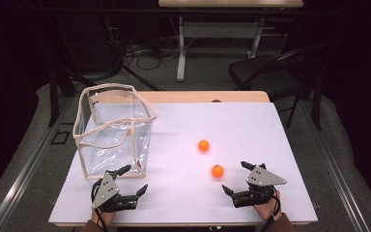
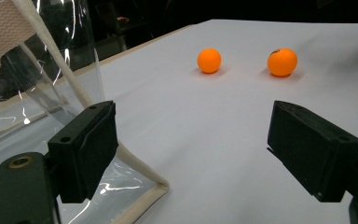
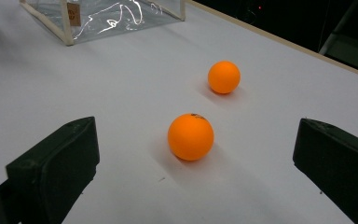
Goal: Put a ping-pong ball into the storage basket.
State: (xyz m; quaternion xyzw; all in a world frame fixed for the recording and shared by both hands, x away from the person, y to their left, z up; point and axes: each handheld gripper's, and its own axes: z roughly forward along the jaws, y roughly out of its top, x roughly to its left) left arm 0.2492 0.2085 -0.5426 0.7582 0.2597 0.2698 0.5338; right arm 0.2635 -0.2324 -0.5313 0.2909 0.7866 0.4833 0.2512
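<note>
Two orange balls lie on the white table top (image 1: 251,125): a near ball (image 1: 217,171) (image 3: 190,136) (image 2: 282,62) and a far ball (image 1: 203,145) (image 3: 223,77) (image 2: 209,60). A clear bag with cream trim (image 1: 113,130) (image 2: 37,107) (image 3: 102,16) stands open at the left. My right gripper (image 1: 235,178) (image 3: 193,168) is open, its jaws wide apart, just short of the near ball. My left gripper (image 1: 134,179) (image 2: 191,149) is open beside the bag's near corner, with nothing between its jaws.
The table's front edge (image 1: 183,223) runs just behind both hands. A black chair (image 1: 270,72) and a desk frame (image 1: 183,43) stand beyond the table's far edge, with cables on the floor.
</note>
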